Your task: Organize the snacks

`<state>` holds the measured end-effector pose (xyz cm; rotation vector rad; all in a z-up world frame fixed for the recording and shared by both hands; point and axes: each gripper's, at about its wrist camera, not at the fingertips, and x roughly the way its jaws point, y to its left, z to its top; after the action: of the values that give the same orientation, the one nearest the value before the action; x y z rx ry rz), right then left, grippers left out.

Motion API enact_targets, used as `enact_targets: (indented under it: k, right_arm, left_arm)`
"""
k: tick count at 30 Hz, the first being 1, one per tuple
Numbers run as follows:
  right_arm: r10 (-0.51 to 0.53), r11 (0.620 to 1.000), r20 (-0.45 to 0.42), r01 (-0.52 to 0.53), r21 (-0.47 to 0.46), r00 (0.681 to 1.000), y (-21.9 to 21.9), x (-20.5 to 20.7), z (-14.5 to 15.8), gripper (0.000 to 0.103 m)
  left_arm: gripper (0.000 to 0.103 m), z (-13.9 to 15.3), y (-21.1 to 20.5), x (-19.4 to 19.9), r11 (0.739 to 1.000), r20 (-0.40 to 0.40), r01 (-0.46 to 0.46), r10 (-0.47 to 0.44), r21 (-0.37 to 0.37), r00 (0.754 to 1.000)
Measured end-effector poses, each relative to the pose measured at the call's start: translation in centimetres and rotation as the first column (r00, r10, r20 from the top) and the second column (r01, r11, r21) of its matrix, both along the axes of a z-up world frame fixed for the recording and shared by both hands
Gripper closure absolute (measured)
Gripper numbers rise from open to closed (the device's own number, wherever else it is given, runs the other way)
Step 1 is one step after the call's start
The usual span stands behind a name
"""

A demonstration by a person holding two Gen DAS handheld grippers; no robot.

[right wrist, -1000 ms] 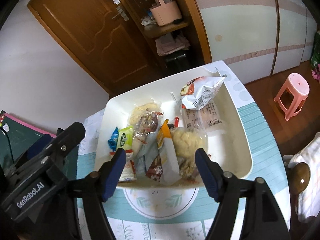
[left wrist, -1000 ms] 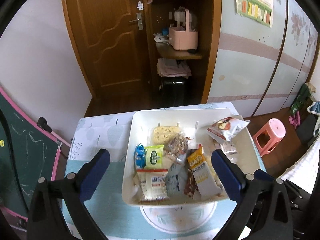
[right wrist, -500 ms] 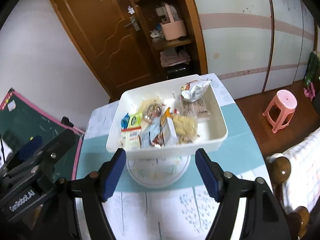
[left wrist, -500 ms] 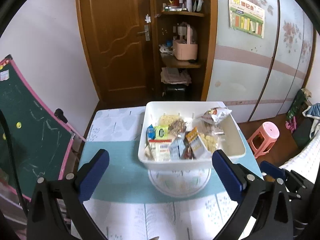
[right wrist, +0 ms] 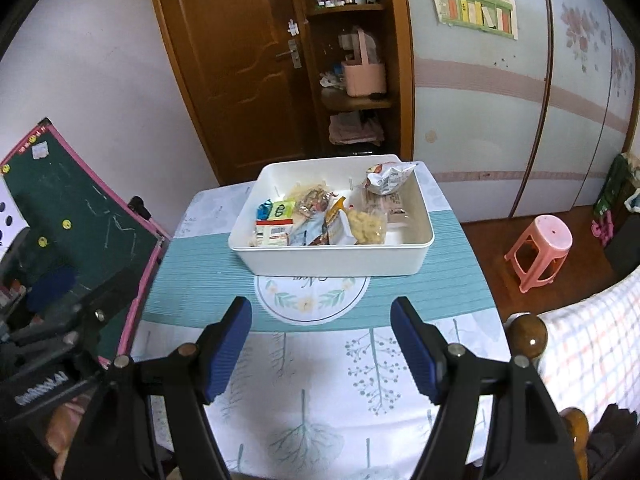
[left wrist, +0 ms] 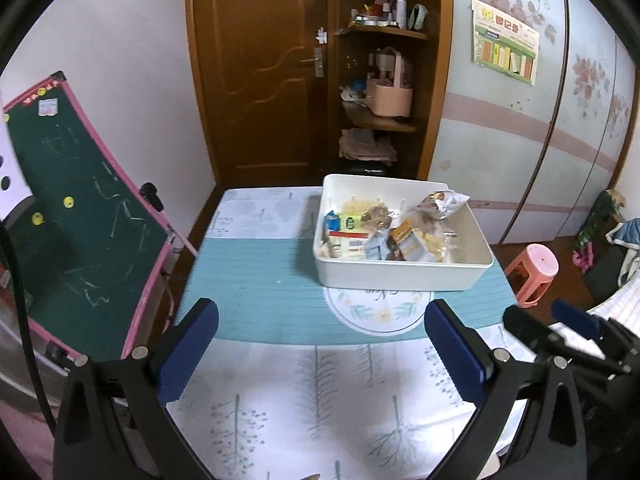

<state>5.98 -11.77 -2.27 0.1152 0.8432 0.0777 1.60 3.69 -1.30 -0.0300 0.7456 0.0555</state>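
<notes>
Right wrist view: the right gripper (right wrist: 320, 354) hangs over the near half of the desk (right wrist: 320, 420) with its blue pads apart and nothing between them. The left gripper (left wrist: 320, 354) is likewise spread and empty. Beyond them, toward the desk's far edge, sits one white rectangular plastic bin (right wrist: 332, 262) holding the packaged snacks (right wrist: 320, 220), roughly eight packets, though they overlap. No packet lies loose on the desk, so gathering looks done; neatening inside the bin may remain.

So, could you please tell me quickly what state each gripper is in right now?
Left gripper: open, holding nothing.
Right gripper: open, holding nothing.
</notes>
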Motion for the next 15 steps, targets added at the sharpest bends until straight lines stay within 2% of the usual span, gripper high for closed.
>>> enact_targets:
  k: [8, 15]
  right_arm:
    - [-0.005, 1.000, -0.003, 0.005, 0.028, 1.000, 0.4, -2.3, 0.2, 0.030]
    - [-0.026, 0.999, 0.013, 0.027, -0.038, 1.000, 0.9, -4.1, -0.2, 0.030]
  left_arm:
    - [0.001, -1.1, -0.4, -2.7, 0.999, -0.024, 0.017, -0.016, 0.051, 1.000]
    - [0.001, -1.4, -0.5, -3.1, 0.998, -0.031, -0.004, 0.006, 0.060, 1.000]
